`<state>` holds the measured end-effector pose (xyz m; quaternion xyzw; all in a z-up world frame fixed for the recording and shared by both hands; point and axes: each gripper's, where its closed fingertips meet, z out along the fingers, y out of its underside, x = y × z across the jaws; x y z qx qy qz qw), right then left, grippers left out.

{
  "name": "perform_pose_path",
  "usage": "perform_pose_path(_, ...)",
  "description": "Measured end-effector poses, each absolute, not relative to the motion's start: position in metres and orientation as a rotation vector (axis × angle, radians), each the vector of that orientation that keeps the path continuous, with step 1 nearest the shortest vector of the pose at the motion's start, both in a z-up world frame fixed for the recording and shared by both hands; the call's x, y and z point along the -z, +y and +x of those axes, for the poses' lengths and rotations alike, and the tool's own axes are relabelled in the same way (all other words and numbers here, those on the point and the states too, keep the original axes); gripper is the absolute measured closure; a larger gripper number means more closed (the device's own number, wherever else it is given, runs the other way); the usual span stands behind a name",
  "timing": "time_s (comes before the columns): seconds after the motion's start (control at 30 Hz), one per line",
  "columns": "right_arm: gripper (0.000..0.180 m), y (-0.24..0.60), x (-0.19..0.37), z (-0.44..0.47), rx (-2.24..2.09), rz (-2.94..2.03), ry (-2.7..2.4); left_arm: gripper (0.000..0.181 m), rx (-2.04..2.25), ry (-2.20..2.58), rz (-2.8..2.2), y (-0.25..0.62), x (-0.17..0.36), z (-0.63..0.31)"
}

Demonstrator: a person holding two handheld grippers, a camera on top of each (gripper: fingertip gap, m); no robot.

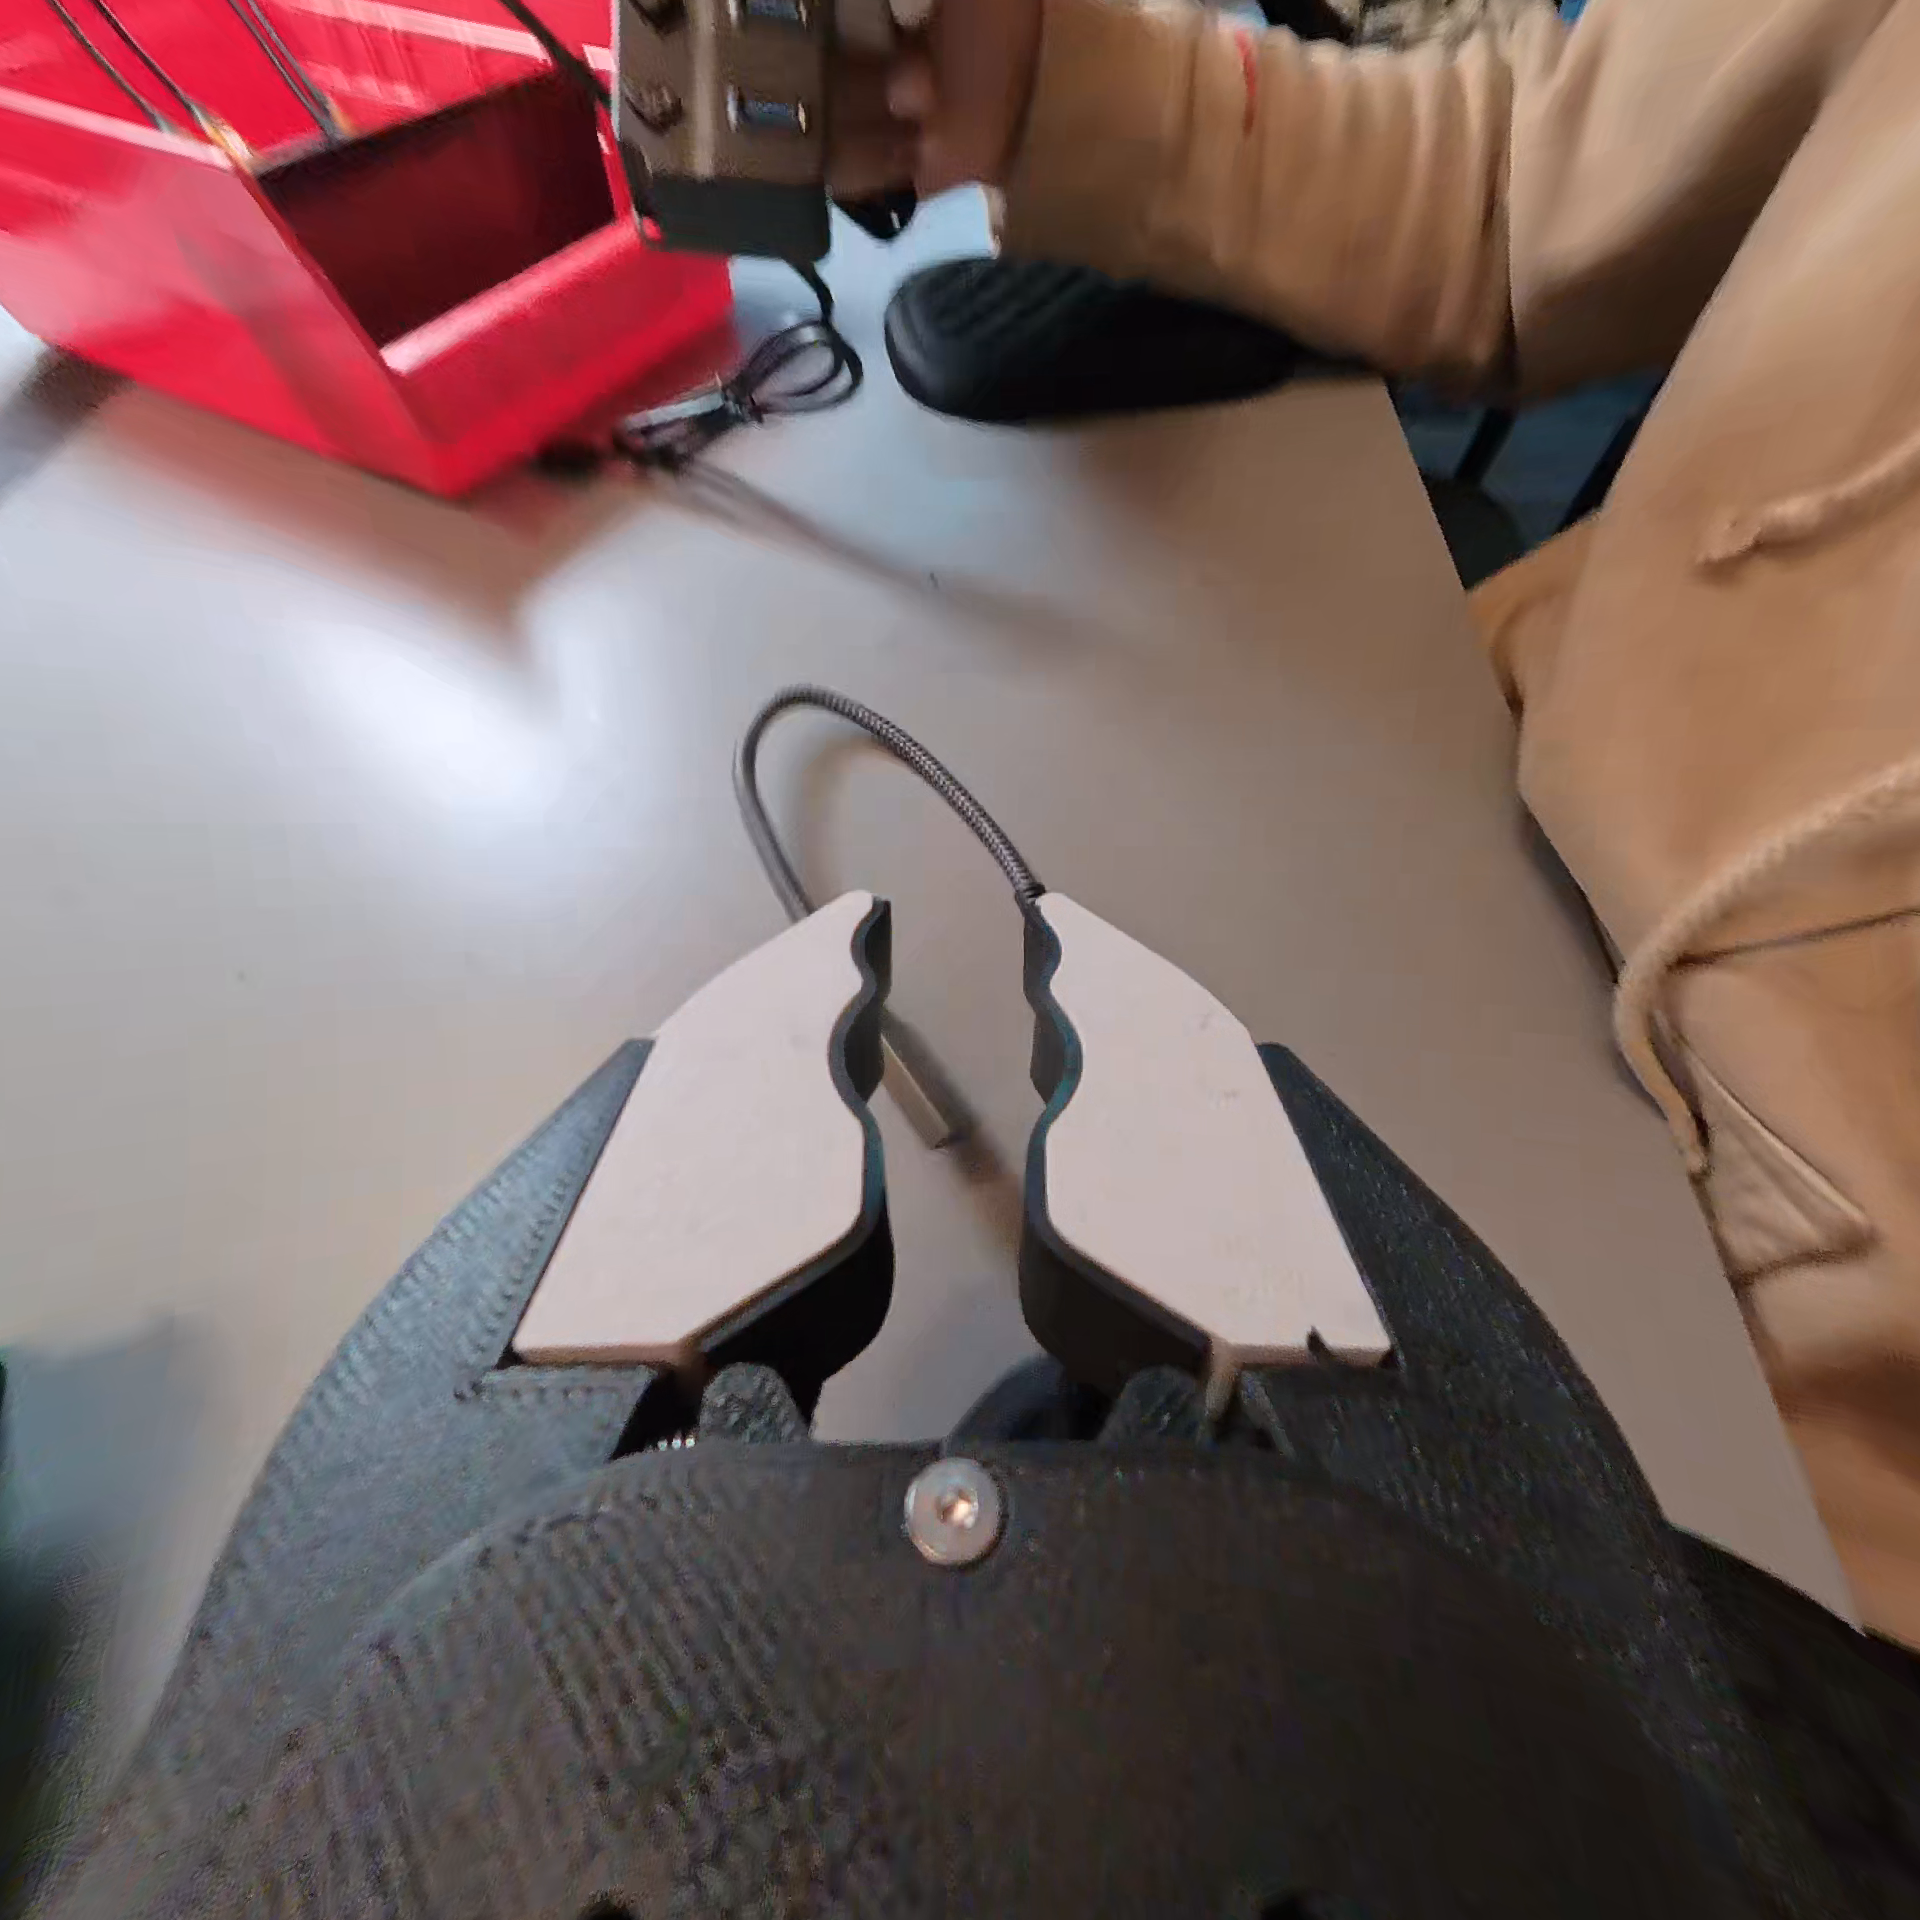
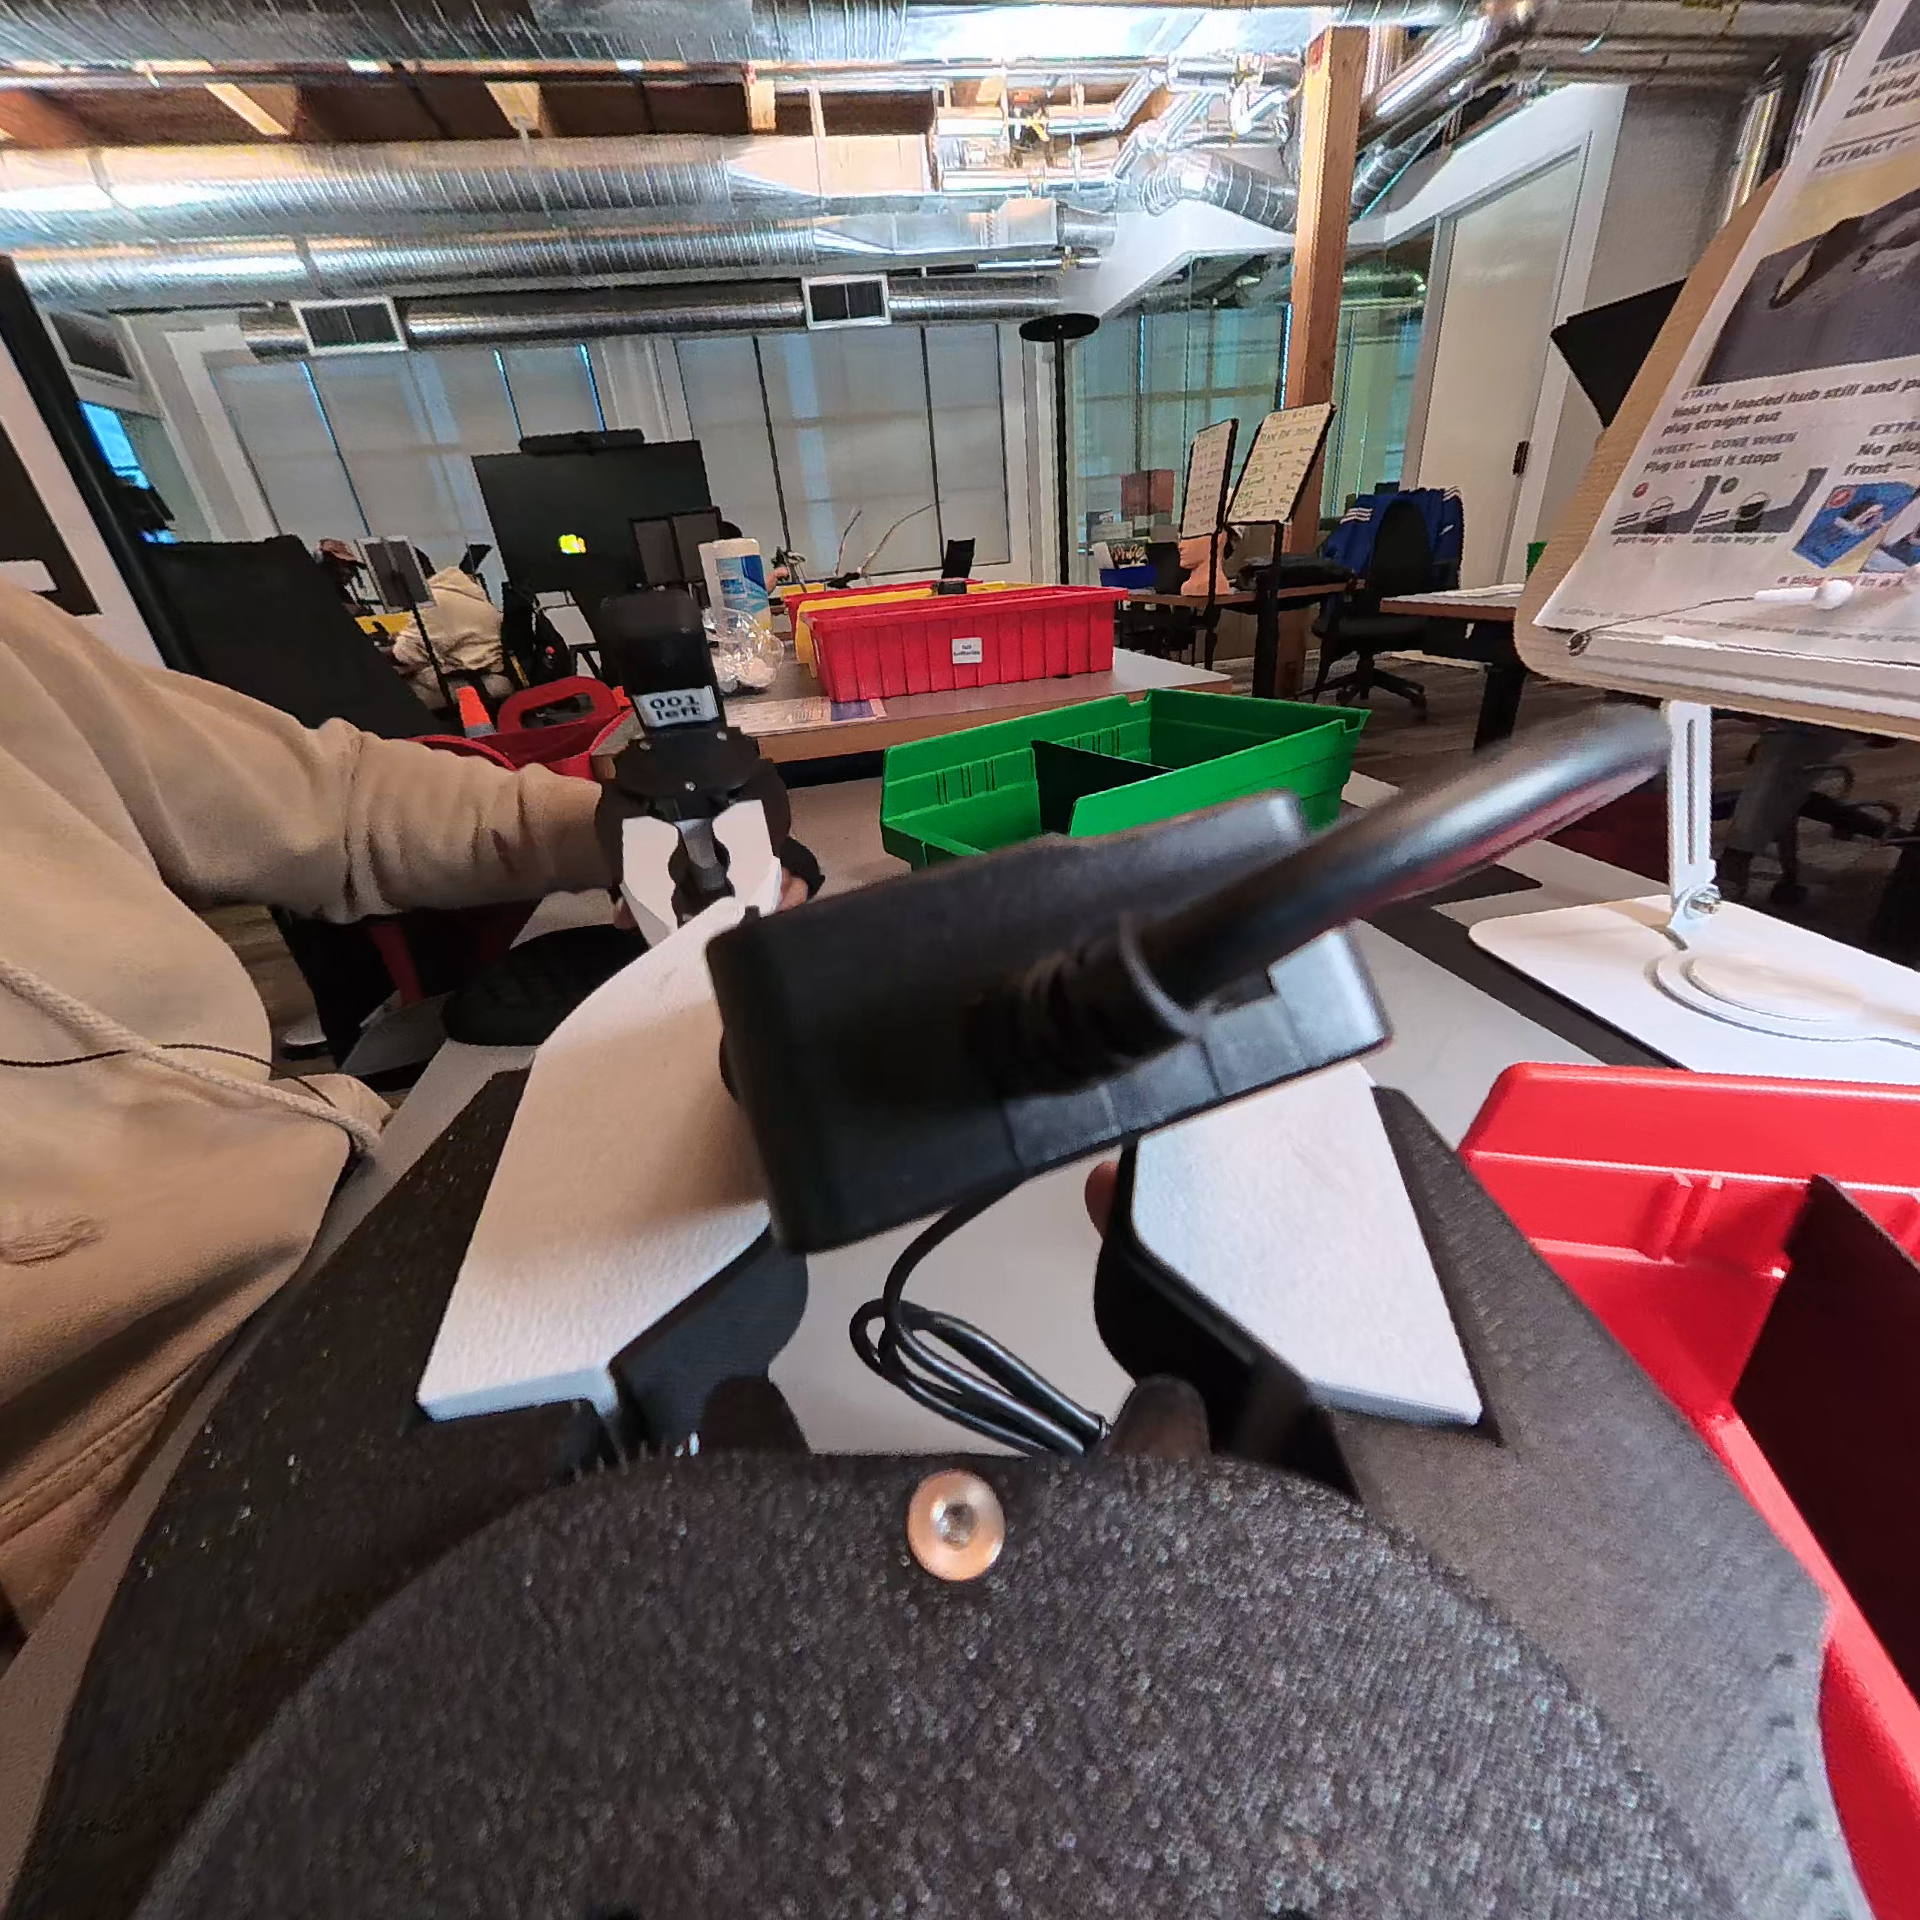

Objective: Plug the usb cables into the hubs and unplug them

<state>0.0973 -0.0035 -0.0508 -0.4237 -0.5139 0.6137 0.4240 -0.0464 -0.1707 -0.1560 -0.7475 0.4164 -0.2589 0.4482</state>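
While clamping the black rectangular plastic hub [image 2: 1039, 1018] in the right claw [image 2: 987, 1039] above the pale grey table [image 1: 312, 831], hovering the part-open, empty left claw [image 1: 961, 914] over the grey braided usb cable [image 1: 914, 748] lying loose there, plugging not yet started.

Grey tabletop [image 1: 312, 831]: red bin [image 1: 343, 312] toward its far left corner, coiled black cable [image 1: 769, 384] just beside it, black wrist pad [image 1: 1070, 338] at the right edge, braided cable [image 1: 883, 748] mid-table.

One hub [image 2: 1039, 997], two cables [image 1: 883, 790] [image 2: 966, 1361], two red bins [image 1: 343, 260] [image 2: 966, 634], one green bin [image 2: 1122, 769].
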Motion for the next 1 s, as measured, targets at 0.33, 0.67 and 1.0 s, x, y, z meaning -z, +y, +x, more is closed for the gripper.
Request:
perform_pose_path(0.33,0.110,-0.003,0.058,0.094,-1.545,-1.084,-1.303,0.159,0.290,1.615,-1.824,-0.150,0.172,-0.031)
perform_pose_path(0.67,0.110,0.004,0.061,0.098,-1.526,-1.104,-1.301,0.151,-0.078,2.544,-1.199,-0.121,0.215,0.015)
perform_pose_path(1.0,0.111,0.001,0.062,0.100,-1.522,-1.096,-1.329,0.165,-0.002,2.884,-1.125,-0.123,0.227,0.017)
